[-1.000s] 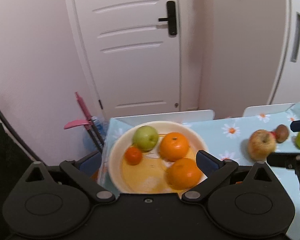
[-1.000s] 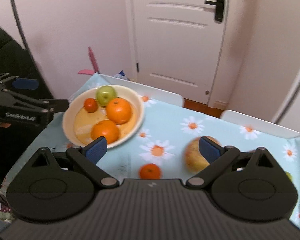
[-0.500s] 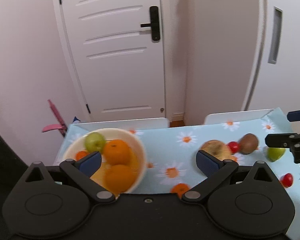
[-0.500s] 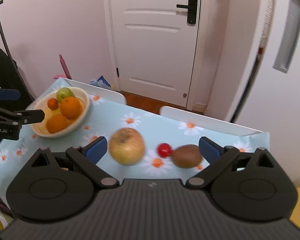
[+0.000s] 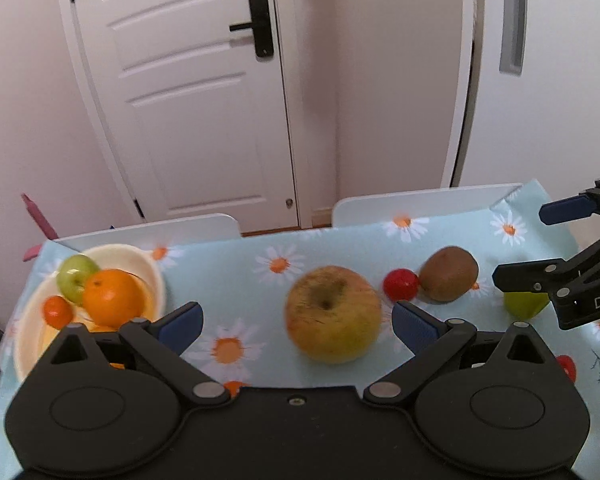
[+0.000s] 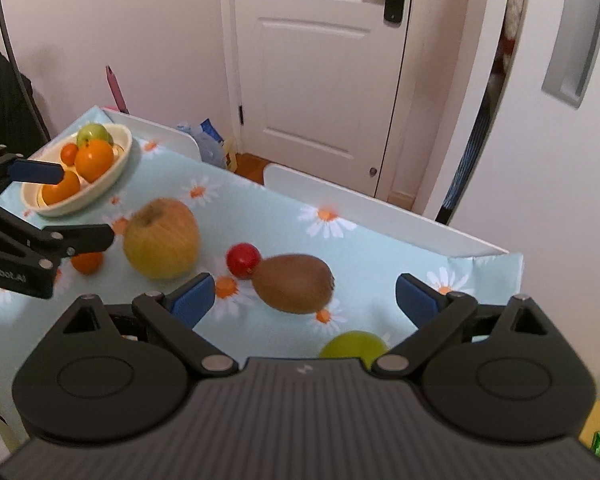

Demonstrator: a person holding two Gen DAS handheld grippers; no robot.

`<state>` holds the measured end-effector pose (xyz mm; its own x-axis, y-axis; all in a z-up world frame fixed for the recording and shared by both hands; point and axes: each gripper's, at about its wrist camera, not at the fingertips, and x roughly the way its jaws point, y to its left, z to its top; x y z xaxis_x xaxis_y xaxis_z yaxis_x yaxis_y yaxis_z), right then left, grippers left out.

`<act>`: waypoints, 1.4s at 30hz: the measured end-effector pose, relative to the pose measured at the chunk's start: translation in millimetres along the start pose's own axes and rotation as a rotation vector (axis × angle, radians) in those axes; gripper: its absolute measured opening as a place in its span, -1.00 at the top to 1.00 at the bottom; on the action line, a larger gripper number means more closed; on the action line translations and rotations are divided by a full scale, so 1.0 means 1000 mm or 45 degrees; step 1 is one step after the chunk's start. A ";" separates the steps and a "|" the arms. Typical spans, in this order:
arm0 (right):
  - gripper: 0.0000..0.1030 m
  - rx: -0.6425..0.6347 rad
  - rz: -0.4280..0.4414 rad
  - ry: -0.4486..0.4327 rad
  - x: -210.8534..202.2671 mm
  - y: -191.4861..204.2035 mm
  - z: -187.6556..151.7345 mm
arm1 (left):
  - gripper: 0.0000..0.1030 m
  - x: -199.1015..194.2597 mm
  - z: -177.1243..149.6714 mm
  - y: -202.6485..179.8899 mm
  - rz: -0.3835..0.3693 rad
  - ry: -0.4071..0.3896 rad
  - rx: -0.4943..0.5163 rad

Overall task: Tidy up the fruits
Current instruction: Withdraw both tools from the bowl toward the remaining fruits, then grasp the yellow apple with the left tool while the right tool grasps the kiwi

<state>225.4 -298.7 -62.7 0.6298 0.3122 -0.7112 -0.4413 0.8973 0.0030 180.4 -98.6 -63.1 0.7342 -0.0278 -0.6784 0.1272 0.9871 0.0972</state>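
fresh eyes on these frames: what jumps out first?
The big yellow apple sits mid-table on the daisy-print cloth, squarely ahead of the open left hand-held gripper. To its right a small red fruit lies right beside a brown kiwi, in front of the open right hand-held gripper. Far left, a cream bowl already holds oranges and a green apple.

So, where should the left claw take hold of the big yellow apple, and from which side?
Grip the big yellow apple across its widest middle, coming from above and the near side, where the open left claw already frames it. It sits stem dimple up, so its round flanks face the fingers. The cherry tomato lies close on its right, so keep that finger tight to the apple.
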 end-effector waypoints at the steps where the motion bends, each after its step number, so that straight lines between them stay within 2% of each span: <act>1: -1.00 -0.003 0.010 0.008 0.005 -0.003 -0.002 | -0.99 0.005 -0.001 -0.003 -0.001 0.005 0.000; 14: -1.00 -0.015 0.082 0.048 0.047 -0.013 -0.010 | -0.93 0.056 -0.006 -0.017 -0.006 0.063 -0.013; 16: -1.00 -0.019 0.096 0.051 0.050 -0.012 -0.009 | -0.79 0.060 -0.007 -0.016 -0.014 0.080 -0.027; 19: -1.00 -0.022 0.107 0.052 0.053 -0.010 -0.008 | -0.71 0.063 -0.009 -0.015 -0.021 0.089 -0.044; 21: -1.00 -0.020 0.113 0.055 0.055 -0.009 -0.007 | -0.52 0.063 -0.010 -0.014 -0.052 0.097 -0.055; 27: -1.00 -0.023 0.122 0.067 0.062 -0.003 -0.005 | -0.51 0.058 -0.013 -0.010 -0.059 0.095 -0.065; 30: -0.90 -0.025 0.122 0.089 0.068 -0.001 -0.004 | -0.51 0.053 -0.017 -0.012 -0.035 0.093 -0.030; 35: -0.87 -0.035 0.123 0.100 0.075 0.002 -0.003 | -0.51 0.046 -0.023 -0.013 -0.028 0.098 -0.019; 42: -0.73 -0.047 0.105 0.092 0.081 0.005 -0.002 | -0.51 0.042 -0.028 -0.014 -0.014 0.095 -0.011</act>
<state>273.2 -269.9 -121.2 0.5432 0.3596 -0.7587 -0.5136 0.8571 0.0385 190.8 -109.3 -113.0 0.6809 -0.0268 -0.7318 0.1286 0.9882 0.0835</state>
